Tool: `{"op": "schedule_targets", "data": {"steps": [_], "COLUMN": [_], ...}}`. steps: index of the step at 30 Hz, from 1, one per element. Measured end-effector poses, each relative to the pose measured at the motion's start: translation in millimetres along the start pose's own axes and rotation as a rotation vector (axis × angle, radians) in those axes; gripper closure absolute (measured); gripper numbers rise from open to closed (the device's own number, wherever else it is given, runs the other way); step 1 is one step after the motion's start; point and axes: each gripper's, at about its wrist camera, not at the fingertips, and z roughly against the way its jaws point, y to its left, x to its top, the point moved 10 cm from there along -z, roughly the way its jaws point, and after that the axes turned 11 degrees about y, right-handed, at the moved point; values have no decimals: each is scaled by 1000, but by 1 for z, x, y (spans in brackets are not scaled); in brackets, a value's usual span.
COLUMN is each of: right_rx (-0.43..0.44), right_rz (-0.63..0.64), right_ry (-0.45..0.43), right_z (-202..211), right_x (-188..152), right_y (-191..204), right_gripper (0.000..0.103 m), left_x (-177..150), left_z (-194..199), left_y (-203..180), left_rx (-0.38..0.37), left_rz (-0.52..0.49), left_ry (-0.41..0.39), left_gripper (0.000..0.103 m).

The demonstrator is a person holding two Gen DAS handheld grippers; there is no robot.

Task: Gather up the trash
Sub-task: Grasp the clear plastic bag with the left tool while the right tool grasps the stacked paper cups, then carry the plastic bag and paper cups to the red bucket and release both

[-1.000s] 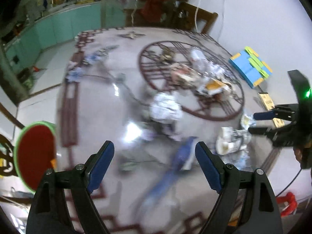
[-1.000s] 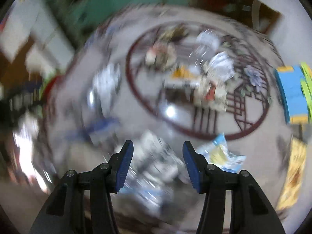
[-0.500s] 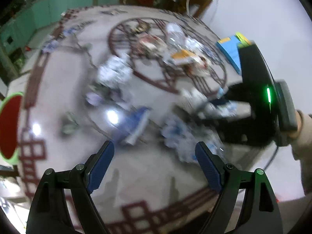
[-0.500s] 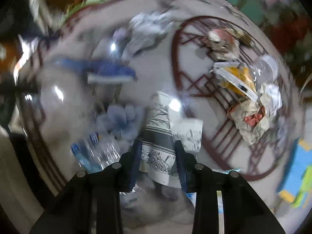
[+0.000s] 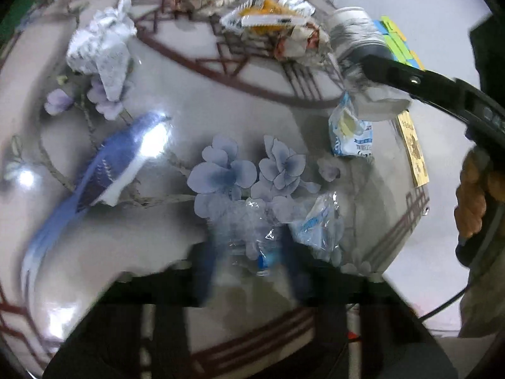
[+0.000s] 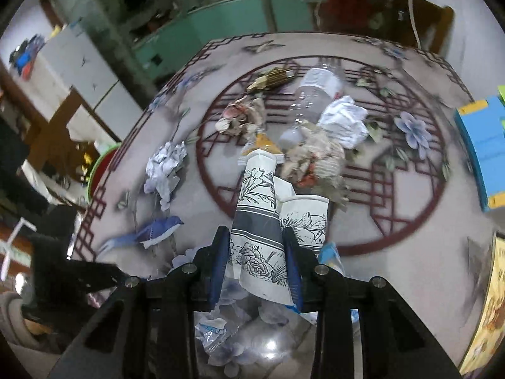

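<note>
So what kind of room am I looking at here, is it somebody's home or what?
Most likely a lived-in home dining area. Trash lies on a round table printed with flowers and a bird, a wooden chair stands behind it, and green cabinets run along the far side.

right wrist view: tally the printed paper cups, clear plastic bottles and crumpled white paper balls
printed white paper cups: 2
clear plastic bottle: 1
crumpled white paper balls: 2
total: 5
</note>
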Motion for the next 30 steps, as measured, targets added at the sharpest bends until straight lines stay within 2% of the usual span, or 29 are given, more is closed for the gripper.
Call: {"op": "schedule_targets", "data": {"steps": [1,2,7,12,17,22,30], "right_rx": [7,14,30,4,3,-5,-1], "right_rz": [-17,-31,-78,-84,-38,13,46], "right_ry": [-4,-8,-46,-86,-113,-120,-121], "right_z": [2,2,5,13,21,24,22], "right_x": [-1,0,3,9,18,25,33], "right_y": [-2,-3,-1,11,35,60,91], "right_gripper": [71,71,71,71,71,71,71], "left_x": [0,1,12,27,38,40,36], "left_z": [0,2,20,50,91,116,146], "left_y": [1,2,8,19,29,44,66], "left_rx": [-3,2,35,71,128,188,206], "left_rz": [7,8,11,24,38,58,74], "left_ry": [0,-5,-68,-150,-255,-315,-378], "left_gripper": [87,89,91,91,91,91,91]}}
